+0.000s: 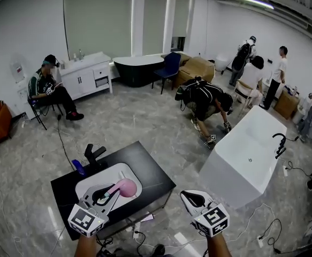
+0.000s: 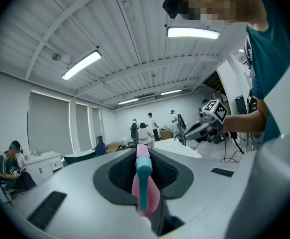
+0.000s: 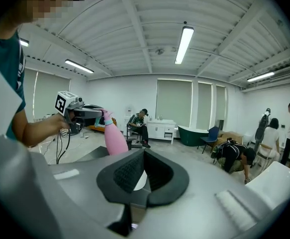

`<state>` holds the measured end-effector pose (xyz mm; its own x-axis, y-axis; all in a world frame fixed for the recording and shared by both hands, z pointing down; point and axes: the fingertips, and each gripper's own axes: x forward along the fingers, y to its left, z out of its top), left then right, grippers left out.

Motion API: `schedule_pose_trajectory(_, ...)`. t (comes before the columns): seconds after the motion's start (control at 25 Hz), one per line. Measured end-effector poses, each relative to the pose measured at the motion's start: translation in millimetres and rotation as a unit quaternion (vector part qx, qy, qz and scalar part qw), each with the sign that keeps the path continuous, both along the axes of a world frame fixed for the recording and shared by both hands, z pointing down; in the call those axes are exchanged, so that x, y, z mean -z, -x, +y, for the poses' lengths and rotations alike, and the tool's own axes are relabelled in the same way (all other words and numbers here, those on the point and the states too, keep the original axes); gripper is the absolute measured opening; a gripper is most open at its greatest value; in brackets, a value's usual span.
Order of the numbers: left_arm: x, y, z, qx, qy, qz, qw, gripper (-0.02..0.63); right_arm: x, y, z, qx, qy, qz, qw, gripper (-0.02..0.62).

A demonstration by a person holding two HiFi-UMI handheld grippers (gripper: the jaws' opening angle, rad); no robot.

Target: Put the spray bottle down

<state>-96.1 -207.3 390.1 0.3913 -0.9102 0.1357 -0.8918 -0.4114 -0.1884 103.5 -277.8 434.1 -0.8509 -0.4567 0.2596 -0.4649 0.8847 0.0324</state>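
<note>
A pink spray bottle [image 1: 126, 187] with a teal trigger hangs level over the white sink [image 1: 86, 187] set in a black countertop [image 1: 153, 167]. My left gripper [image 1: 112, 193] is shut on its neck. In the left gripper view the bottle [image 2: 145, 190] runs between the pads of that gripper [image 2: 144, 156], teal collar uppermost. My right gripper [image 1: 184, 194] hovers off the counter's right front corner. Its tips [image 3: 144, 153] meet with nothing between them. The right gripper view shows the bottle [image 3: 114, 138] held by the left gripper [image 3: 87, 112].
A black faucet [image 1: 94, 154] and a blue item [image 1: 78, 167] stand at the sink's back left. A white bathtub [image 1: 252, 154] is to the right. One person crouches [image 1: 206, 103] beyond the counter, another sits [image 1: 48, 87] far left. Cables lie on the floor.
</note>
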Motion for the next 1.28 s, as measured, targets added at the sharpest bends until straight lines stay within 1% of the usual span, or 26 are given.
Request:
schedule_pose_trajectory(0.2,-5.4,-2.2,-24.2,0.012,0.007,0.005,0.9999,0.063,-6.2,-5.4,-23.9,0.008,0.007,0.004,1.0,0.009)
schedule_pose_trajectory(0.32,-12.9,6.0,-42.6,0.009,0.012,0.01,0.9998,0.063,-10.4,0.2,-37.6,0.003,0.01,0.008,1.0,0.009)
schedule_pose_trajectory(0.52,-25.1,17.9,-80.0,-0.01,0.018,0.015,0.9997,0.063,-15.7,7.2,-59.8,-0.018,0.01,0.012,1.0,0.009)
schedule_pose_trajectory(0.76,-39.2,27.9,-130.2,-0.039,0.023,0.015,0.9988,0.063,-31.1,14.2,-86.0,-0.049,0.025,0.017,0.998,0.009)
schedule_pose_trajectory(1.04,-62.6,29.6,-178.7,-0.064,0.032,0.019,0.9973,0.063,-54.1,27.8,-106.3,-0.063,0.042,0.024,0.997,0.009)
schedule_pose_trajectory(1.28,-94.9,24.9,-212.1,-0.075,0.048,0.029,0.9956,0.063,-75.4,32.9,-122.2,-0.074,0.054,0.027,0.995,0.009)
